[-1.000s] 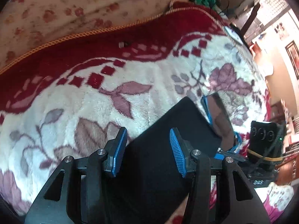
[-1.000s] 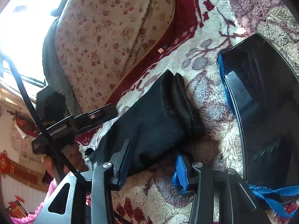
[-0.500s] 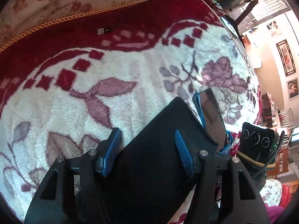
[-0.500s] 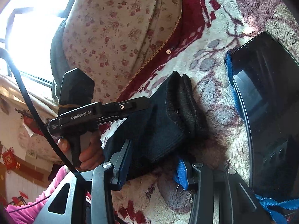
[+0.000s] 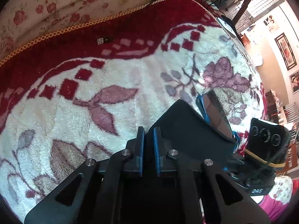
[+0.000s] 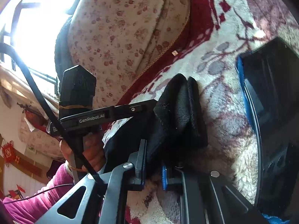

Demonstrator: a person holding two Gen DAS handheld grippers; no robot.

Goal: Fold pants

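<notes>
The black pants (image 5: 186, 130) lie folded into a thick bundle on a cream and red floral blanket (image 5: 112, 78). My left gripper (image 5: 148, 138) is at the bundle's near left edge, its blue pads closing tight on the black fabric. In the right wrist view the pants (image 6: 177, 115) show a rolled, doubled end. My right gripper (image 6: 154, 160) pinches the cloth just below that end, jaws closing onto it. There the left gripper (image 6: 130, 110) reaches in from the left, held by a hand (image 6: 89, 149).
A dark tablet (image 6: 271, 102) with a blue strap lies right beside the pants, also visible as the tablet (image 5: 214, 112) in the left view. A rose-patterned cushion (image 6: 121, 28) backs the blanket. The right gripper's housing (image 5: 265, 136) sits low right.
Both grippers stood open around the pants and now have their pads shut on the fabric. In the right wrist view the left gripper has come in closer to the bundle.
</notes>
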